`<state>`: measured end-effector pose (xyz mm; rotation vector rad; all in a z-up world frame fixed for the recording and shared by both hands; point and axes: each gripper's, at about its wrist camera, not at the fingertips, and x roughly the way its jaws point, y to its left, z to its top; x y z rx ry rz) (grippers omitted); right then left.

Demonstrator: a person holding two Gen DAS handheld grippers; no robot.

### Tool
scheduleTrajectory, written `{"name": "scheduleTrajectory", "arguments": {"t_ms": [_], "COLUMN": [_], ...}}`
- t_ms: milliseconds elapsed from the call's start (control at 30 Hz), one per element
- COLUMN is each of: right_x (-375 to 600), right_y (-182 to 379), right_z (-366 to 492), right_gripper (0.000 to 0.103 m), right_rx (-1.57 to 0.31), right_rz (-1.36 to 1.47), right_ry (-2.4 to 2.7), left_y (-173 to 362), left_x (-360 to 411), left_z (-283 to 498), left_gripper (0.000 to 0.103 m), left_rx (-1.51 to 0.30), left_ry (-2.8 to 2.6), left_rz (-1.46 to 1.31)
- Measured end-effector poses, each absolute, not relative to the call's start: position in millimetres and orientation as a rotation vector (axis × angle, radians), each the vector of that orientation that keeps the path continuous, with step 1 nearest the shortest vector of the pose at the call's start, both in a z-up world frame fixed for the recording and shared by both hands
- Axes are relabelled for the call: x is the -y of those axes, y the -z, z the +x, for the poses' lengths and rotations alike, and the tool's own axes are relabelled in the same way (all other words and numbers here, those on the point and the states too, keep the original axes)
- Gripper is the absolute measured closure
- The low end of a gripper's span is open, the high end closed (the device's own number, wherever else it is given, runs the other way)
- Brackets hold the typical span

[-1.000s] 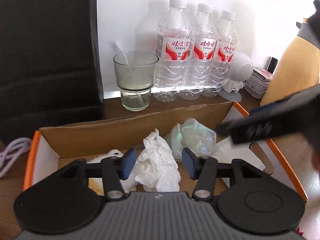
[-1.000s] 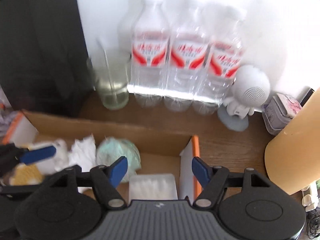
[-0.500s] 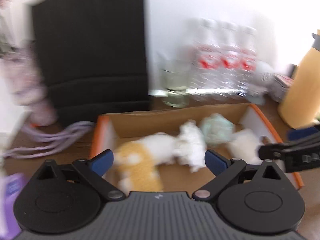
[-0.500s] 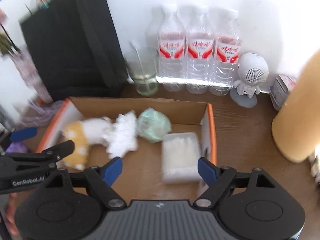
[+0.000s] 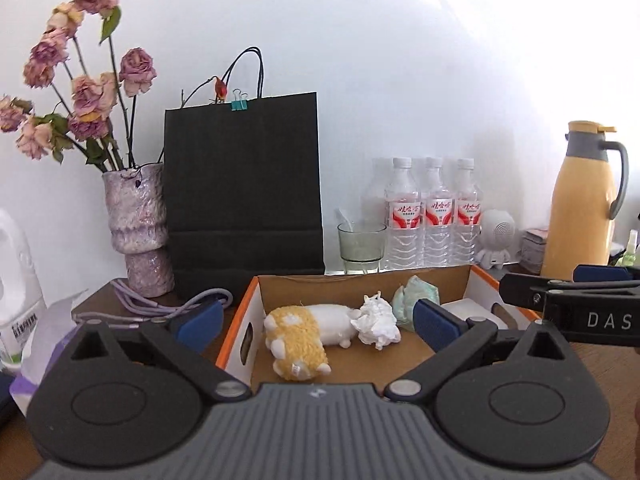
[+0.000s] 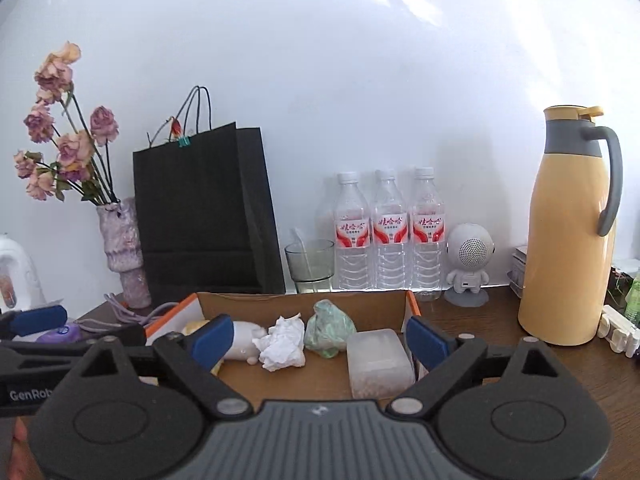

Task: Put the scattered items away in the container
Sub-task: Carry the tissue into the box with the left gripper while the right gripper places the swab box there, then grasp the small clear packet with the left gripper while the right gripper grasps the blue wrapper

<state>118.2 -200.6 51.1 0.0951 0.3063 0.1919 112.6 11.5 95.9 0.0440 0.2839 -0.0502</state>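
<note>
A cardboard box with orange edges holds a yellow-and-white plush toy, a crumpled white tissue, a pale green wad and a translucent plastic case. My left gripper hangs back from the box's near side, open wide and empty. My right gripper is also back from the box; its jaws are opening with nothing between them. Each gripper shows at the edge of the other's view: the right gripper, the left gripper.
Along the wall stand a vase of dried roses, a black paper bag, a glass, three water bottles, a white robot-shaped speaker and a yellow jug. A purple cable lies left of the box.
Both grippers have drawn back from inside the box and spread their jaws wider. The left jaws, which stood around the white tissue, are clear of it; the tissue lies in the box.
</note>
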Motion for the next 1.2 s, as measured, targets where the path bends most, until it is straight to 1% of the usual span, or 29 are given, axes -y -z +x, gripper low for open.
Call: {"name": "scheduleTrajectory", "arguments": {"t_ms": [133, 300, 533, 600, 767, 967, 1067, 1133, 1167, 1200], "right_x": [201, 197, 210, 214, 209, 196, 185, 178, 175, 173], "right_y": [-45, -30, -19, -16, -5, 1, 3, 5, 5, 6], "right_z": [97, 62, 0, -12, -17, -10, -6, -2, 0, 3], "right_gripper": [0.010, 0.010, 0.009, 0.006, 0.005, 0.006, 0.006, 0.006, 0.006, 0.007], "right_rx": [-0.306, -0.330, -0.383, -0.394, -0.415, -0.444, -0.429, -0.432, -0.442, -0.449], "right_rz": [0.082, 0.089, 0.095, 0.132, 0.147, 0.104, 0.092, 0.096, 0.093, 0.085], "right_ry": [-0.197, -0.214, -0.261, -0.260, -0.258, -0.265, -0.272, -0.278, -0.279, -0.282], "left_y": [-89, -83, -55, -41, -21, -26, -29, -32, -32, -31], "left_x": [-20, -26, -54, -62, -69, -75, -75, -74, -73, -72], "left_z": [84, 50, -11, -24, -10, 5, 19, 32, 39, 46], "left_gripper": [0.000, 0.000, 0.000, 0.000, 0.000, 0.000, 0.000, 0.007, 0.017, 0.031], "left_rx": [-0.233, -0.250, -0.361, -0.398, -0.523, -0.498, -0.504, -0.517, -0.534, -0.555], "left_ry": [0.090, 0.088, 0.048, 0.040, -0.004, 0.052, 0.117, 0.154, 0.162, 0.180], "left_rz": [0.035, 0.038, 0.024, -0.020, -0.021, -0.026, -0.023, -0.016, -0.014, -0.015]}}
